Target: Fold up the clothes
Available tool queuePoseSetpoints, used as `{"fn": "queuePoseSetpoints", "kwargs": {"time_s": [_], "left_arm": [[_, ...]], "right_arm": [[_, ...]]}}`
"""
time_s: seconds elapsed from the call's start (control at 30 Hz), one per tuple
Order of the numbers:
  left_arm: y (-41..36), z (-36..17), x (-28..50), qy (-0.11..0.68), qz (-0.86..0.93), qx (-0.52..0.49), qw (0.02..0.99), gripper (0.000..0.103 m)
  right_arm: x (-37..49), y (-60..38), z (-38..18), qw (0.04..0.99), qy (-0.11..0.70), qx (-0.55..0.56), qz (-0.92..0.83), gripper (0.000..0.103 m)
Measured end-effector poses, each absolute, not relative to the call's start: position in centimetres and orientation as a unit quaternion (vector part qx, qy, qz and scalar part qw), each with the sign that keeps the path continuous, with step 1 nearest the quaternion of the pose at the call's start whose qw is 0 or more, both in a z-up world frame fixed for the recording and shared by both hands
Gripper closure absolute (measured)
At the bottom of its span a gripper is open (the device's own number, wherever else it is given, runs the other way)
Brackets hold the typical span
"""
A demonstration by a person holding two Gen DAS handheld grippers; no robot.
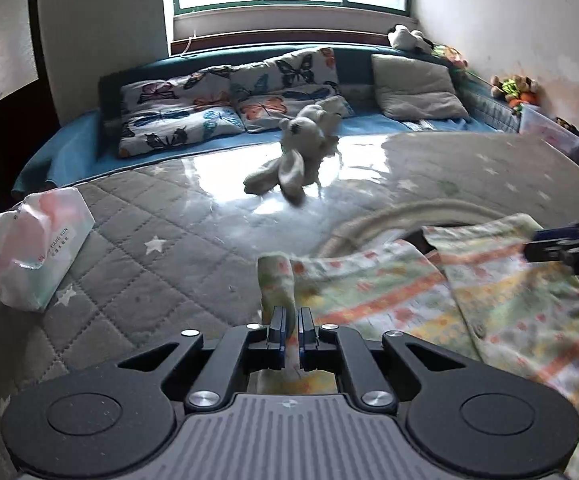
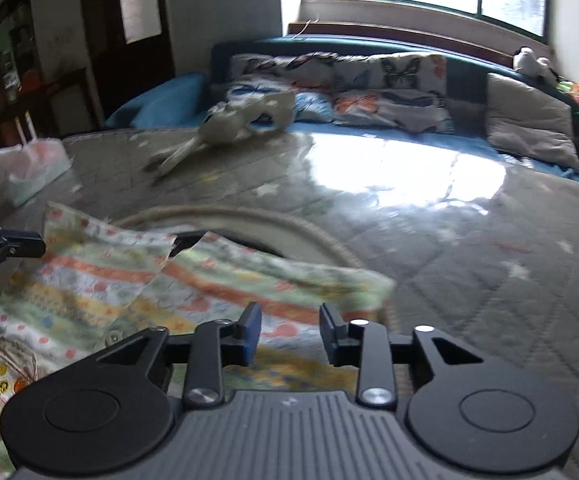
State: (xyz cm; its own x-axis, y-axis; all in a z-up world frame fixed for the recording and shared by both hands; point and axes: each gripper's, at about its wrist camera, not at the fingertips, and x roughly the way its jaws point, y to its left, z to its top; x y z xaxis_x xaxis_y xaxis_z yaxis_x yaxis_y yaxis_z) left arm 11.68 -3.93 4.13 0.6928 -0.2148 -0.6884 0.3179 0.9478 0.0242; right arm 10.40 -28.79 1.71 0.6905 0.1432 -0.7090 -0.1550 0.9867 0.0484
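Left gripper (image 1: 290, 326) is clamped on a bunched edge of the pastel striped, print-patterned cotton garment (image 1: 409, 296), lower centre of frame, on the grey quilted star-print mattress (image 1: 137, 216). Right gripper (image 2: 289, 332) stands agape over the garment's right edge, holding nothing. Risk: a one-sided pull skews the fold, or the thin bunch slips.

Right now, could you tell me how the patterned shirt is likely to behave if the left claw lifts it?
The patterned shirt will probably drape limply: it already bunches where the left claw pinches it. It looks thin, so likely light. The free side under the open right claw may drag across the quilted bedcover.

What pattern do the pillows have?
Butterflies on the pillows, clearest in the left wrist view.
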Motion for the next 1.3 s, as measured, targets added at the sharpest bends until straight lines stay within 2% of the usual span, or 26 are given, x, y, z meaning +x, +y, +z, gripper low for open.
{"fn": "queuePoseSetpoints", "kwargs": {"time_s": [0.13, 0.2, 0.27, 0.33, 0.37, 0.53, 0.7, 0.77, 0.97, 1.13, 1.2, 1.23, 1.3], "left_arm": [[-2.1, 5.2, 9.8, 0.351, -0.123, 0.067, 0.926, 0.082], [-0.5, 5.6, 8.2, 0.349, -0.103, 0.057, 0.930, 0.063], [1.2, 5.6, 6.1, 0.349, -0.082, 0.061, 0.932, 0.061], [2.8, 5.4, 4.0, 0.350, -0.058, 0.069, 0.932, 0.058], [3.7, 5.2, 2.9, 0.355, -0.041, 0.072, 0.931, 0.052], [8.1, 3.9, -2.0, 0.377, 0.046, 0.074, 0.922, 0.048], [11.1, 3.3, -5.6, 0.382, 0.100, 0.045, 0.918, 0.038], [11.7, 2.9, -6.4, 0.382, 0.112, 0.041, 0.916, 0.037], [12.5, 2.7, -6.8, 0.373, 0.112, 0.023, 0.921, 0.037], [13.5, 2.5, -6.6, 0.368, 0.096, -0.011, 0.925, 0.046], [13.7, 2.5, -6.4, 0.364, 0.091, -0.014, 0.927, 0.072], [13.7, 2.5, -6.3, 0.362, 0.088, -0.015, 0.928, 0.076], [13.8, 2.6, -6.1, 0.363, 0.086, -0.014, 0.928, 0.091]], "right_arm": [[10.6, -28.0, 1.0, 0.917, 0.389, -0.016, 0.082, 0.061], [10.3, -27.7, 1.3, 0.917, 0.389, -0.018, 0.088, 0.061], [10.0, -27.5, 1.5, 0.917, 0.388, -0.019, 0.093, 0.061], [9.5, -27.1, 1.8, 0.916, 0.387, -0.024, 0.100, 0.053], [9.0, -26.7, 2.0, 0.915, 0.387, -0.033, 0.108, 0.051], [6.0, -24.4, 2.6, 0.903, 0.394, -0.068, 0.154, 0.044], [2.8, -22.3, 2.8, 0.895, 0.395, -0.090, 0.187, 0.035], [1.3, -21.7, 2.9, 0.892, 0.395, -0.095, 0.201, 0.032], [-1.8, -20.0, 2.9, 0.887, 0.389, -0.117, 0.218, 0.029], [-3.1, -20.1, 3.1, 0.889, 0.389, -0.110, 0.216, 0.029], [-3.4, -20.2, 3.0, 0.890, 0.390, -0.106, 0.213, 0.029], [-3.6, -20.3, 3.0, 0.890, 0.390, -0.104, 0.212, 0.029], [-3.9, -20.4, 2.9, 0.891, 0.390, -0.099, 0.209, 0.029]]}}
